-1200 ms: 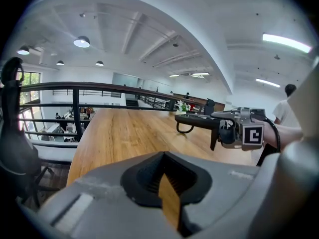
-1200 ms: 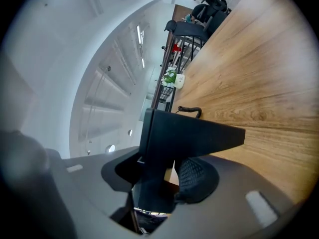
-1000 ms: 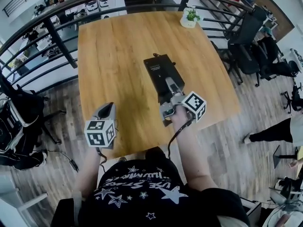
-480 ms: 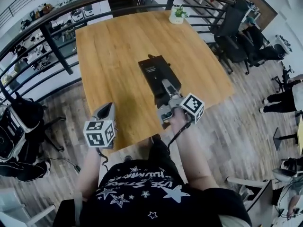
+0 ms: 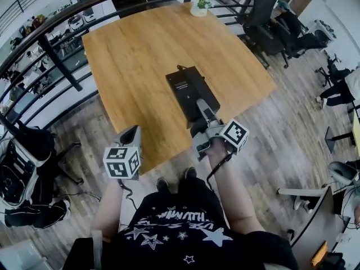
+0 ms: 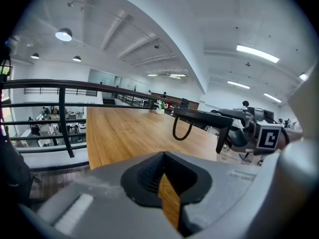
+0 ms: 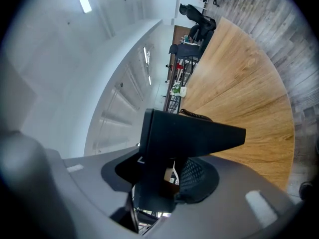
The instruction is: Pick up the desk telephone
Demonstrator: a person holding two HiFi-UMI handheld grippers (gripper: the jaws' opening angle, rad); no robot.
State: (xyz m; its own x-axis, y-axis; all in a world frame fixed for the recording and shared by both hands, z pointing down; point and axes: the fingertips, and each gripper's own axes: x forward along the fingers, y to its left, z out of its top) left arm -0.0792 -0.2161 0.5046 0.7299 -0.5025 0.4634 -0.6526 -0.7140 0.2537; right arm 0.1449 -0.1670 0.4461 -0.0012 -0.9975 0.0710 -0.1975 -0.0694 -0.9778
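The black desk telephone (image 5: 188, 89) hangs above the near part of the wooden table (image 5: 140, 44), its underside turned up. My right gripper (image 5: 201, 112) is shut on its near end and holds it clear of the wood. In the right gripper view the telephone (image 7: 184, 133) fills the space between the jaws. The left gripper view shows the telephone (image 6: 214, 117) from the side, its coiled cord (image 6: 182, 131) hanging below. My left gripper (image 5: 130, 134) is off the table's near edge, shut, with nothing in it.
A small potted plant (image 5: 199, 5) stands at the table's far edge. A dark railing (image 5: 50, 55) runs along the far and left sides. Office chairs (image 5: 264, 16) stand at the right. Wooden floor lies below both grippers.
Both grippers have drawn back toward the person, the right one carrying the telephone from the table's middle to its near edge. The left gripper is now past the edge, over the floor.
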